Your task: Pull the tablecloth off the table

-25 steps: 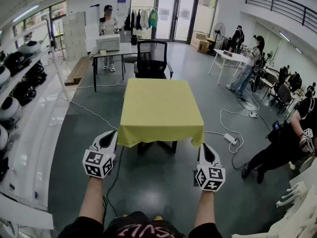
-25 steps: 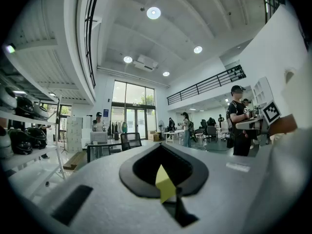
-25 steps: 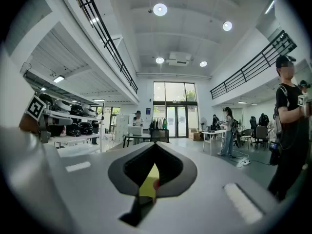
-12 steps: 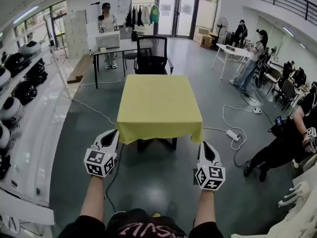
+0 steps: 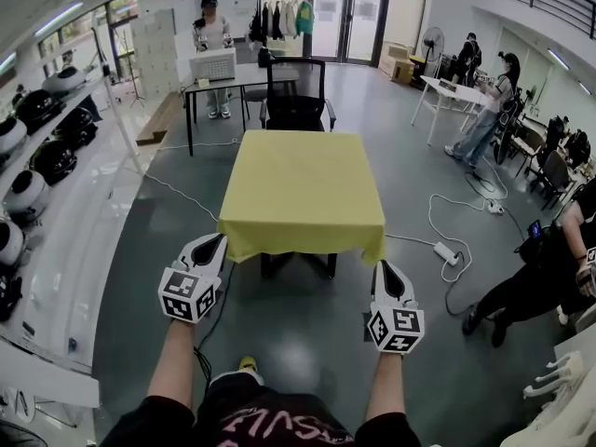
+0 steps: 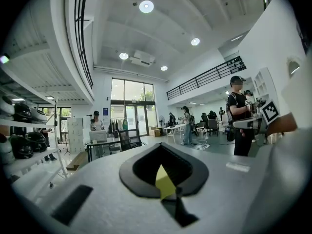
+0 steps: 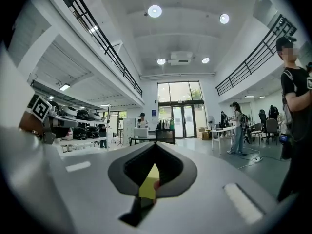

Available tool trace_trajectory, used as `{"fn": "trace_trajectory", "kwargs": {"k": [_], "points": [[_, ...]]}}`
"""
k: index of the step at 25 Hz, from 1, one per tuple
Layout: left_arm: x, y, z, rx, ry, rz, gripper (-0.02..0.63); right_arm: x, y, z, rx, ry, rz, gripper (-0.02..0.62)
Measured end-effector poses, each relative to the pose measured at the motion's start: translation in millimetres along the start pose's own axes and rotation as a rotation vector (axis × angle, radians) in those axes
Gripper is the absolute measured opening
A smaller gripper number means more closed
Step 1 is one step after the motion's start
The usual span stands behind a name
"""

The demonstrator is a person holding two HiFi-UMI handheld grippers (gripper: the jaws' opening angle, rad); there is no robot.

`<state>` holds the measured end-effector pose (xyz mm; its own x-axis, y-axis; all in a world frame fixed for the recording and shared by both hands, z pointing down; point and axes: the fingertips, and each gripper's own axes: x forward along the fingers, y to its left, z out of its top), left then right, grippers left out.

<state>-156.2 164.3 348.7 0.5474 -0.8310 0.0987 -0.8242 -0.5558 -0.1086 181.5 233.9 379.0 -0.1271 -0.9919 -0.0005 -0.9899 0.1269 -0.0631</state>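
Tablecloth, plain yellow, covers the whole tabletop in the middle of a large hall, its edges hanging a little way down on every side.

Grey floor lies all around. Down the left wall runs white shelving holding black-and-white helmets. Beyond the far edge of the cloth, just behind it, stands a black office chair. Behind that is a dark desk with a person standing at it, and glass doors at the back. To the right, well apart, a white table has people standing beside it, and another person crouches at the right edge. A white cable loops across the floor to a power strip near the cloth's right side. Nothing stands between the person and the near edge.

The left gripper meets the near left corner of the cloth and the right gripper the near right corner. In each gripper view the dark fingers come together at their tips, and a narrow wedge of yellow cloth is pinched between them; both grippers are closed on the hanging corners.

Each gripper carries a marker cube printed with black-and-white squares. Red lettering on the person's dark shirt is cut off at the frame edge and cannot be read.
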Motion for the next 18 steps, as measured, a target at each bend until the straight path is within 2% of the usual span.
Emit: {"fn": "trace_trajectory", "kwargs": {"k": [9,18], "points": [[59,21,-11,0.025,0.006,-0.029,0.006,61,-10,-7,-0.010,0.013,0.002,0.011],[163,93,-45,-0.032,0.040,-0.063,0.006,177,-20,-21,-0.023,0.063,-0.034,0.011]]}}
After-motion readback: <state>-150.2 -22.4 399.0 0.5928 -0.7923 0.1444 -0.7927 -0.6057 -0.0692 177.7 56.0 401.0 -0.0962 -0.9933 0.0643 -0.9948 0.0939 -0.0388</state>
